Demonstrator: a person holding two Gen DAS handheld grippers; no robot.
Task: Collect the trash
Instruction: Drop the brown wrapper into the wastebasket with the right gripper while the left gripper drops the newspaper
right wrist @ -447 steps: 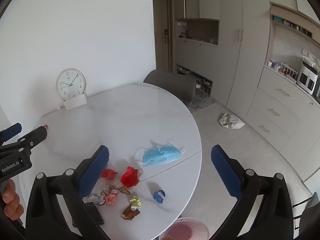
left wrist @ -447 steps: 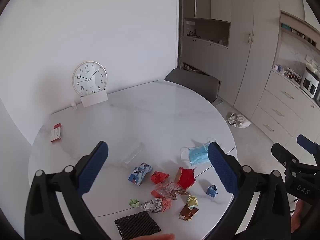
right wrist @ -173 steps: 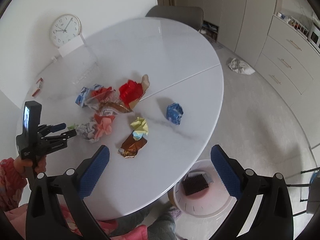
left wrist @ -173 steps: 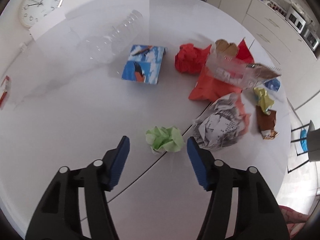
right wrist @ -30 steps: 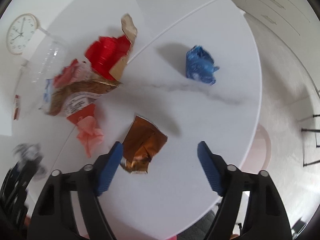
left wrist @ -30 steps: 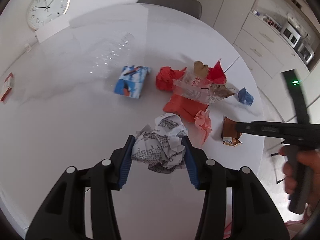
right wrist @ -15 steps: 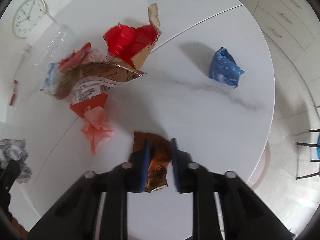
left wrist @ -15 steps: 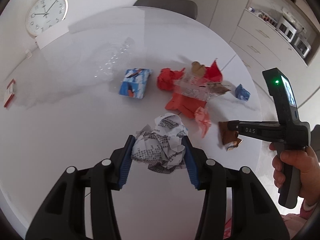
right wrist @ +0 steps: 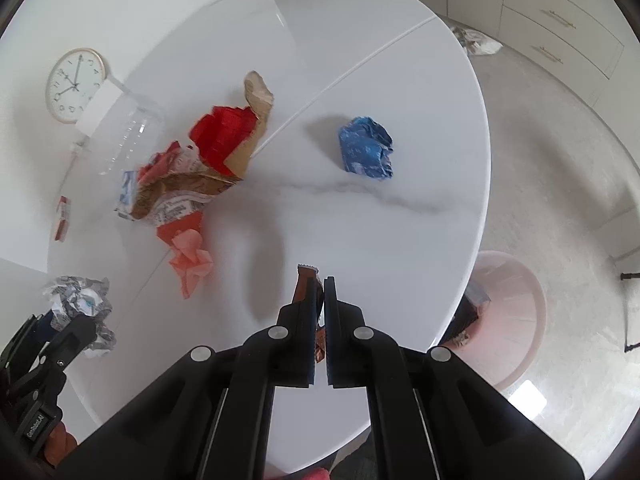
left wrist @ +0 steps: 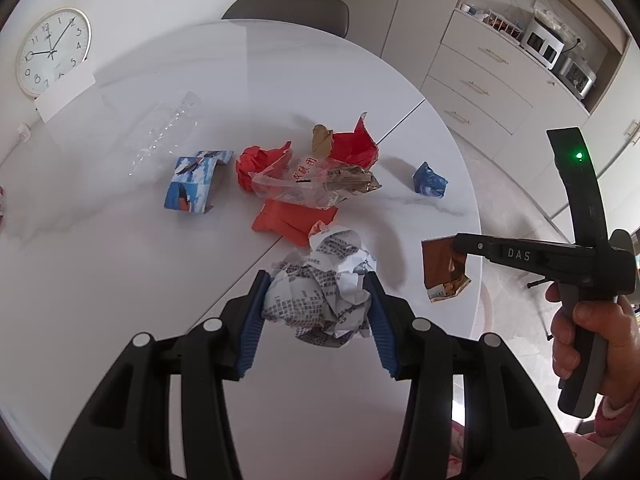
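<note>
My left gripper (left wrist: pixel 316 292) is shut on a crumpled newspaper ball (left wrist: pixel 320 292), held above the white round table (left wrist: pixel 120 260); the same ball (right wrist: pixel 80 300) shows at the left of the right wrist view. My right gripper (right wrist: pixel 319 284) is shut on a brown foil wrapper (right wrist: pixel 306 284), lifted off the table near its right edge; in the left wrist view that wrapper (left wrist: pixel 442 270) hangs from the closed jaws. A pink bin (right wrist: pixel 508 312) stands on the floor just past the table edge. A blue crumpled ball (right wrist: pixel 366 148) lies further back.
Mid-table lies a heap: red paper (left wrist: pixel 352 148), a clear snack bag (left wrist: pixel 316 184), orange paper (left wrist: pixel 288 220), a pink tissue (right wrist: pixel 190 260), a blue bird-print carton (left wrist: pixel 192 184) and a clear plastic bottle (left wrist: pixel 164 132). A clock (left wrist: pixel 52 52) leans on the wall. A chair (left wrist: pixel 288 12) stands behind.
The right gripper closed on the brown wrapper and lifted it off the table toward the edge. The left gripper, still holding the newspaper ball, shifted sideways a little.
</note>
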